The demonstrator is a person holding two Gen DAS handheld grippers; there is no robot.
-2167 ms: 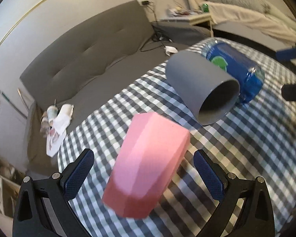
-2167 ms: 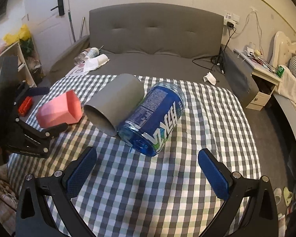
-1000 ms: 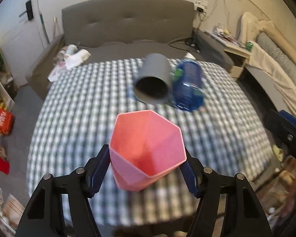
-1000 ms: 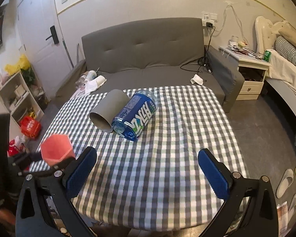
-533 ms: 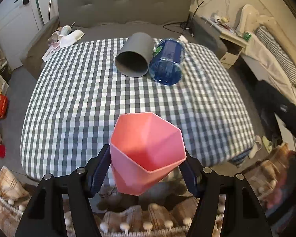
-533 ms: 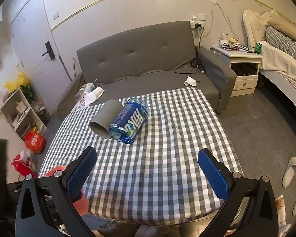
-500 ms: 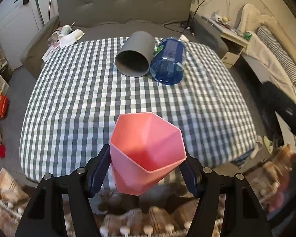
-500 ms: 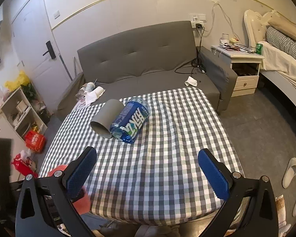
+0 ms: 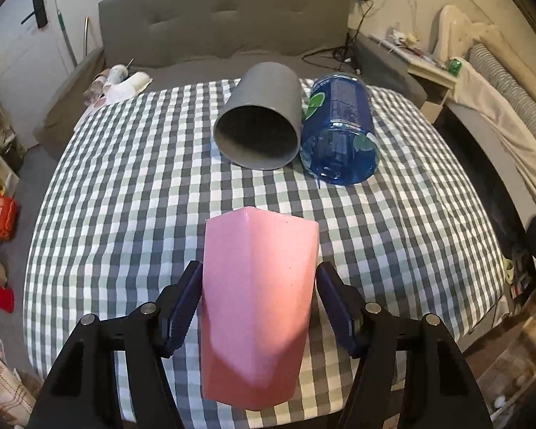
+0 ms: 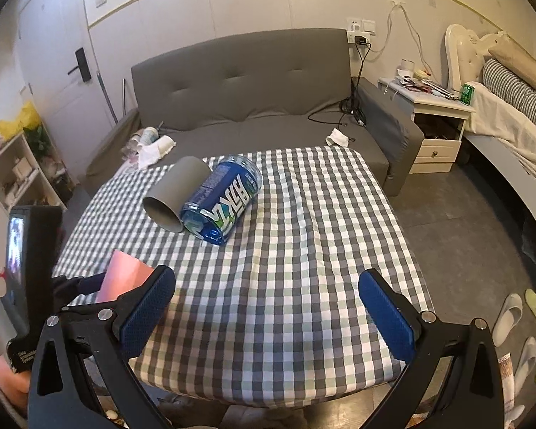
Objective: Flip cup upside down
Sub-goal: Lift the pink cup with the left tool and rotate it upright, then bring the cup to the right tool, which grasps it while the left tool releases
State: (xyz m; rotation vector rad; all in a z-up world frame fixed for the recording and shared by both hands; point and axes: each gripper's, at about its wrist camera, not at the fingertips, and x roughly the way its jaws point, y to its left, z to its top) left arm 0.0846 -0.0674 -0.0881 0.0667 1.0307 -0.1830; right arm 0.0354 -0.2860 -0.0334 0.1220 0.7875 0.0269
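My left gripper (image 9: 259, 307) is shut on a pink faceted cup (image 9: 257, 304). The cup is held above the near edge of the checked table (image 9: 132, 193), and I see only its outer side, its mouth hidden. In the right wrist view the cup (image 10: 123, 279) shows at the lower left, partly behind my right finger. My right gripper (image 10: 268, 307) is open and empty above the table's near edge (image 10: 286, 321).
A grey cylinder (image 9: 259, 130) and a blue water jug (image 9: 339, 132) lie on their sides at the table's far middle. A grey sofa (image 10: 253, 89) stands behind the table. A bed (image 10: 511, 114) and nightstand (image 10: 436, 125) are at the right, slippers (image 10: 507, 314) on the floor.
The pink cup has turned in my left gripper: its open mouth faced the camera before, now only its side shows. The left gripper has come closer to the table.
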